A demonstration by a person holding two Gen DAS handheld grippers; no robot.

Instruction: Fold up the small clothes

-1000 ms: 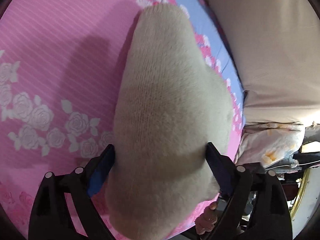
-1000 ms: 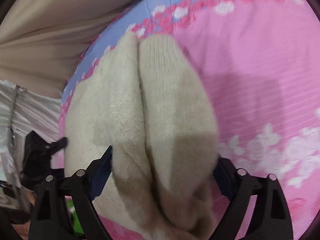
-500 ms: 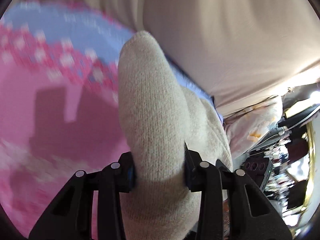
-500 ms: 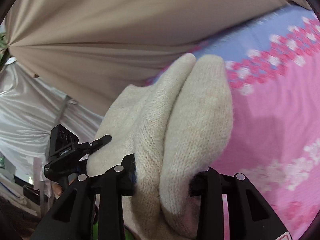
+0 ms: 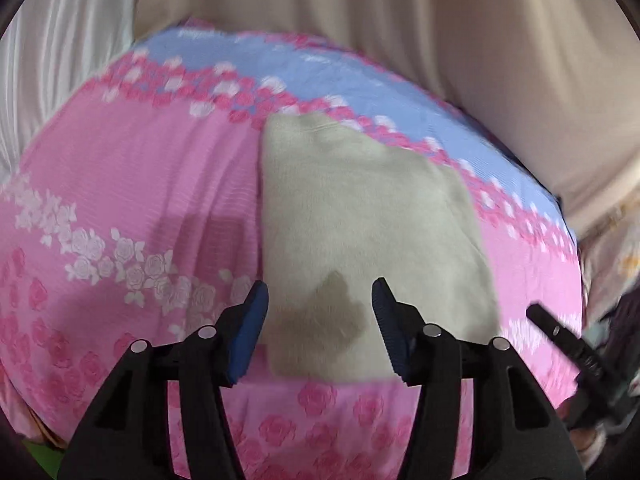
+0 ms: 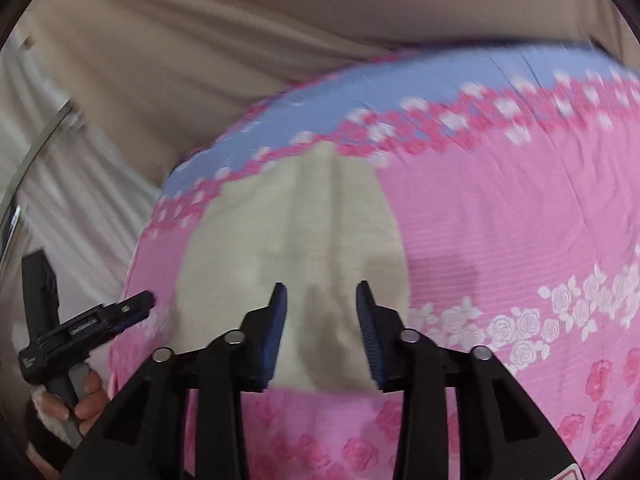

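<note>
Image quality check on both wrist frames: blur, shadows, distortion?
Left wrist: mild motion blur, worst on the bedspread border; the left gripper casts a dark shadow on the cream knit garment; heavy fisheye bulge, black corners. Right wrist: stronger blur, smearing the garment's folds and the roses at right; right gripper sharp; its shadow falls on the knit; same bulge.

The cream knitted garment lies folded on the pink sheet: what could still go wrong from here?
1. The cream knitted garment shows a raised ridge, so the thick fold may spring open.
2. The open left gripper and right gripper hover over its near edge; their fingertips could snag the knit while withdrawing.
</note>
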